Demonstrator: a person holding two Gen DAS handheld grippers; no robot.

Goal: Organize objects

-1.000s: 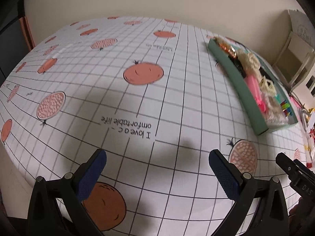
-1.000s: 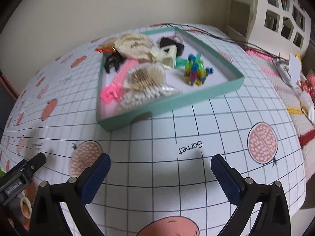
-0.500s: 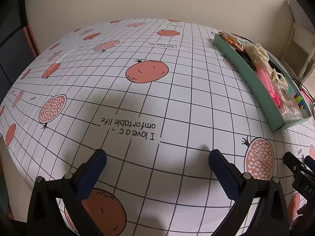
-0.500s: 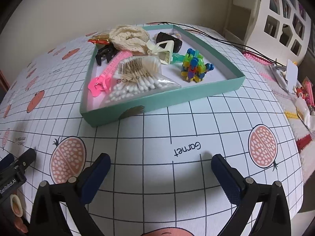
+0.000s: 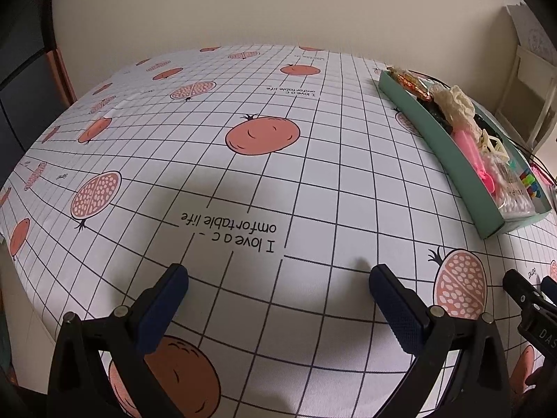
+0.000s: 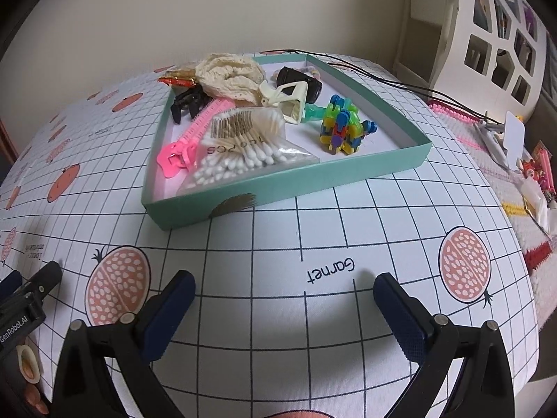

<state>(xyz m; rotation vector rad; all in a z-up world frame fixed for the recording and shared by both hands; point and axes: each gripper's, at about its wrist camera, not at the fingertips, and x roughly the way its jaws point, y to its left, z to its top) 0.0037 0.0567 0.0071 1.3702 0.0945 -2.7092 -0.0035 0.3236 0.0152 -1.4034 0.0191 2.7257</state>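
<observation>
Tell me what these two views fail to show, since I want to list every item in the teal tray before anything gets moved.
- Left wrist view: the teal tray is seen edge-on; its near wall hides most contents.
- Right wrist view: the lace cloth covers part of the black claw clip and the foil-wrapped item.
- Right wrist view: the cotton swab bag overlaps the pink zipper.
- Right wrist view: the black object behind the cream clip cannot be identified.
</observation>
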